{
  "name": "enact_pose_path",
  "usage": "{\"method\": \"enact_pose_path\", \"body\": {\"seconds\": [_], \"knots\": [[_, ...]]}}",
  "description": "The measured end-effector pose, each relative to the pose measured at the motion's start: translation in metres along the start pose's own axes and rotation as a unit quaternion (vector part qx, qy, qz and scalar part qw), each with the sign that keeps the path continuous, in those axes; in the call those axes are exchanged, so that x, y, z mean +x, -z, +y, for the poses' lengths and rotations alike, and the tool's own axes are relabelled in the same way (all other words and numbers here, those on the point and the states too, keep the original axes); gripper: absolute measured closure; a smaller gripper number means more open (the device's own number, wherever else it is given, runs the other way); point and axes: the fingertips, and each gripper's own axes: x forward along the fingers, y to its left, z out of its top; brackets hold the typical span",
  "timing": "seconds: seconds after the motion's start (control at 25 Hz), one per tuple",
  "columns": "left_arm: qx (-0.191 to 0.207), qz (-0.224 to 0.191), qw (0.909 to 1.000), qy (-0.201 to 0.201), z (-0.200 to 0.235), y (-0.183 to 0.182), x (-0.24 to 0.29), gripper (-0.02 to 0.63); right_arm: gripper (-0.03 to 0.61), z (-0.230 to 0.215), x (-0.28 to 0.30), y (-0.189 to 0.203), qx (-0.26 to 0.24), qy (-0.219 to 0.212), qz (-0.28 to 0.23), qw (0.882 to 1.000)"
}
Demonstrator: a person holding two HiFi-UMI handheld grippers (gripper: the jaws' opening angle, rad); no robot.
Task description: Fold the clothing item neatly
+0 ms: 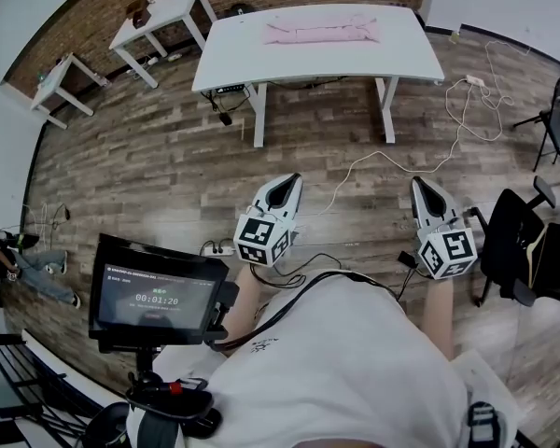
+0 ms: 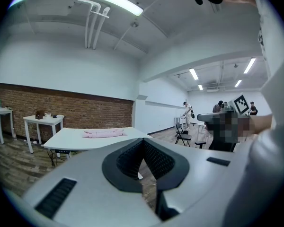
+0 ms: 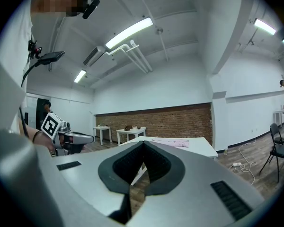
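Observation:
A pink clothing item point(image 1: 323, 32) lies folded into a long strip on the far part of a white table point(image 1: 261, 59). It shows small in the left gripper view as the pink garment point(image 2: 104, 133) and in the right gripper view as the pink garment point(image 3: 175, 143). My left gripper point(image 1: 287, 187) and right gripper point(image 1: 426, 189) hang over the wood floor, well short of the table. Both are shut with nothing between the jaws. Each points toward the table.
Two small white tables point(image 1: 159, 15) stand by the brick wall at the left. Cables point(image 1: 467, 101) run over the floor right of the main table. Black chairs point(image 1: 518, 241) stand at the right. A monitor point(image 1: 154, 292) sits near my left side. People stand far off point(image 2: 187, 110).

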Motion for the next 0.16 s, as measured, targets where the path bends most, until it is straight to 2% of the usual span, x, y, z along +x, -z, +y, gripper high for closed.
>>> {"method": "enact_pose_path", "body": {"seconds": [0.16], "knots": [[0.001, -0.001, 1.0, 0.002, -0.001, 0.0006, -0.0004, 0.612, 0.574, 0.0007, -0.0008, 0.0001, -0.002, -0.002, 0.0, 1.0]]}}
